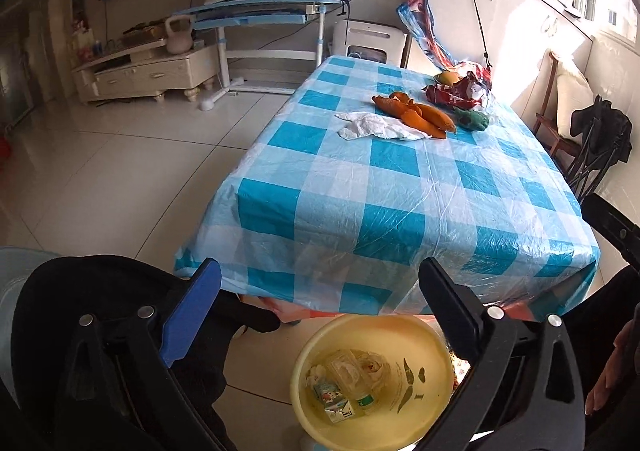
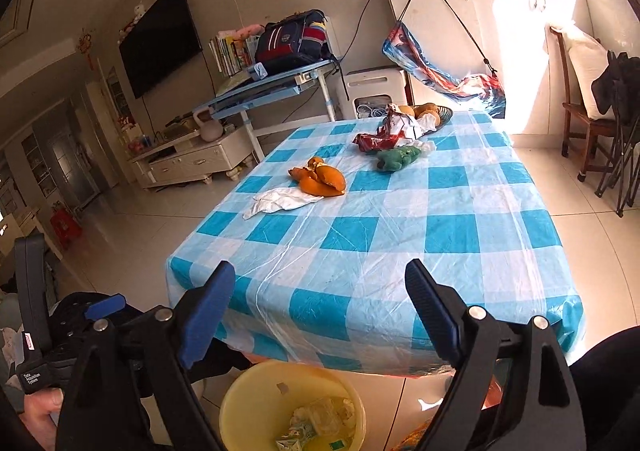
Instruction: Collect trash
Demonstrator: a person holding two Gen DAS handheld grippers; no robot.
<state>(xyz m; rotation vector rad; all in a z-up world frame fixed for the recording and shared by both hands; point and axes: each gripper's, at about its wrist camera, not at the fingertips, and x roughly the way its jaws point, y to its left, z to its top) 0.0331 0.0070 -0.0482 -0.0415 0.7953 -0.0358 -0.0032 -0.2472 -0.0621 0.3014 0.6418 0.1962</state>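
A yellow bin (image 1: 420, 335) stands on the floor at the table's near edge, holding a small carton (image 1: 334, 403), a plastic bottle and crumpled paper. My left gripper (image 1: 320, 271) hangs open above it with nothing between its fingers. My right gripper (image 2: 320, 273) is open and bare too, above the same bin (image 2: 240, 395). On the blue checked tablecloth (image 2: 400, 231) lie a white tissue (image 2: 280, 201) (image 1: 372, 127), orange peel (image 2: 322, 181) (image 1: 416, 115), a red snack wrapper (image 2: 380, 139) (image 1: 456, 93) and a crumpled green wrapper (image 2: 396, 159) (image 1: 474, 119).
A basket of fruit (image 2: 430, 113) sits at the table's far edge. Beyond stand a blue desk with a backpack (image 2: 292, 37), a low TV cabinet (image 2: 192, 159) and a white cupboard (image 2: 440, 23). A wooden chair (image 2: 580, 119) and a folded black chair (image 2: 624, 155) are on the right.
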